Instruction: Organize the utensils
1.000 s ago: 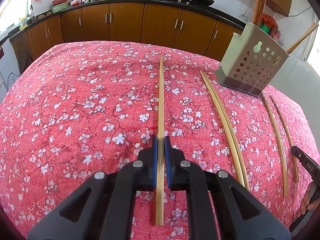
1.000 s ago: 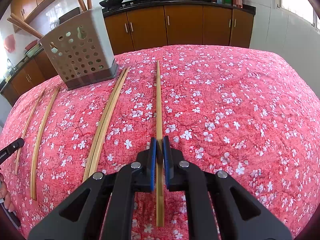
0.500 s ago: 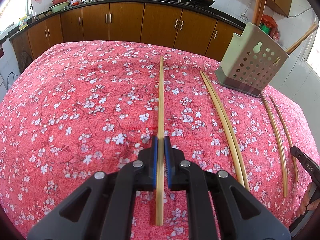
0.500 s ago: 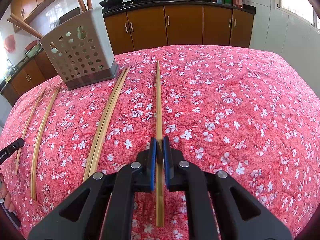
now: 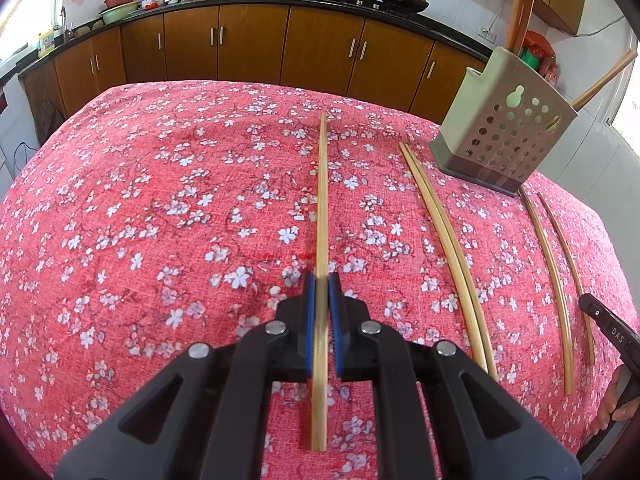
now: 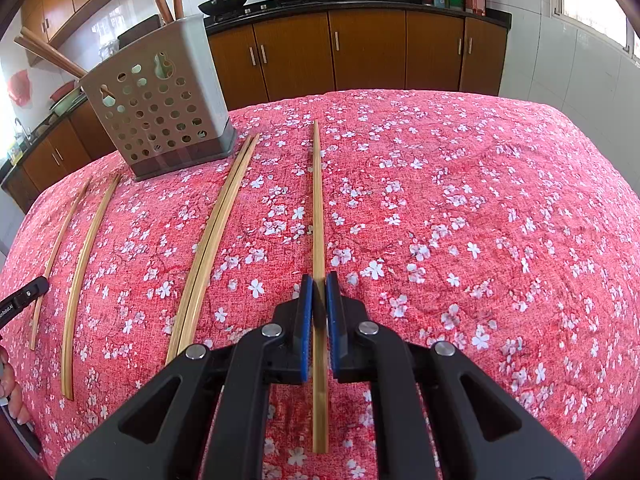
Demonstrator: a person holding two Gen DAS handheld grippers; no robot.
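In the left wrist view my left gripper (image 5: pixel 321 280) is shut on a long bamboo chopstick (image 5: pixel 323 192) that runs straight ahead over the red floral tablecloth (image 5: pixel 140 220). In the right wrist view my right gripper (image 6: pixel 319 280) is shut on another bamboo chopstick (image 6: pixel 317 200), pinched between the blue pads about a third of the way up from its near end. The beige perforated utensil holder (image 5: pixel 504 136) (image 6: pixel 160 108) stands at the far side with several chopsticks in it. A close pair of chopsticks (image 5: pixel 444 248) (image 6: pixel 212 248) lies beside each held one.
Two separate chopsticks (image 5: pixel 552 280) (image 6: pixel 80 280) lie near the table's side edge. The other gripper's black tip (image 5: pixel 608 328) (image 6: pixel 20 300) and a hand (image 5: pixel 616 400) show at each frame's edge. Brown kitchen cabinets (image 5: pixel 248 44) with woks on the counter stand behind the table.
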